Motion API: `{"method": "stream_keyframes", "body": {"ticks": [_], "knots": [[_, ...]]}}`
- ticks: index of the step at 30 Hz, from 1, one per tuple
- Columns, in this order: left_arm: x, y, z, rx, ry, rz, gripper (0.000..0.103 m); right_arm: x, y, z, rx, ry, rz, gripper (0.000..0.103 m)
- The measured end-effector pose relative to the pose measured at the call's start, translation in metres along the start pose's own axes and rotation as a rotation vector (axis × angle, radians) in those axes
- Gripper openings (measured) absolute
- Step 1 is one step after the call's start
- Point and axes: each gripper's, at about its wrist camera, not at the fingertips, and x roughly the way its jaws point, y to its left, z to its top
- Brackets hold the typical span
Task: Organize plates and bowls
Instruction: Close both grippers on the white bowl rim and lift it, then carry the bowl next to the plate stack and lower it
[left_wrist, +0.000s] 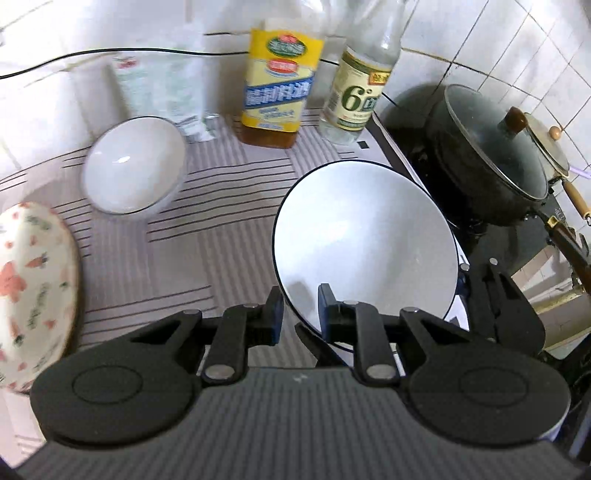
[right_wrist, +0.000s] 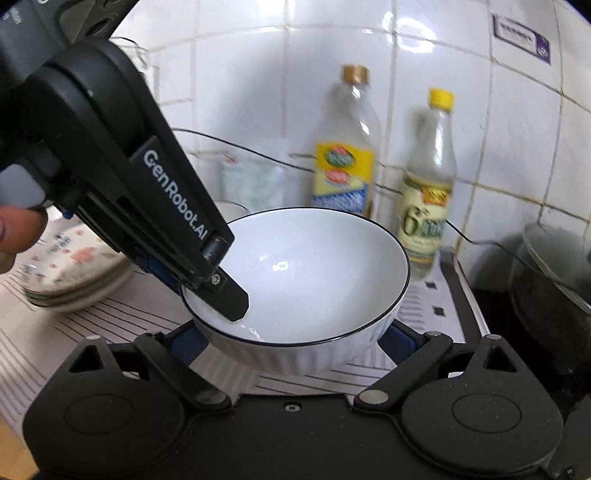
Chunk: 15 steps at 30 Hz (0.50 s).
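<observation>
Left claw (left_wrist: 300, 314) closes on the near rim of the white bowl (left_wrist: 364, 236), one finger inside, one outside. Right claw (right_wrist: 295, 332) stands wide open, its fingers flanking the bowl's base without evident contact. The bowl sits in front of the vinegar bottle (left_wrist: 360, 81); a second white bowl (left_wrist: 135, 166) and floral plates (left_wrist: 33, 291) lie to the bottle's left on the striped table (left_wrist: 166, 258).

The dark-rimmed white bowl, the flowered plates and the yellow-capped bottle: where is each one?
dark-rimmed white bowl (right_wrist: 314, 273): right wrist view, inner wall.
flowered plates (right_wrist: 74, 266): right wrist view, top plate's face.
yellow-capped bottle (right_wrist: 424, 221): right wrist view, its label.
</observation>
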Motion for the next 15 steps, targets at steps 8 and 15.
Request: {"method": "stream_keyframes", "body": {"ticks": [8,15], "knots": [[-0.023,0.041,-0.035,-0.033,0.008,0.056,0.019,-0.002,0.041,0.0,-0.038,-0.003,0.116,0.099],[-0.011,0.079,-0.062,-0.138,0.05,0.07,0.019,0.019,0.066,-0.006,-0.136,0.04,0.189,0.099]]}}
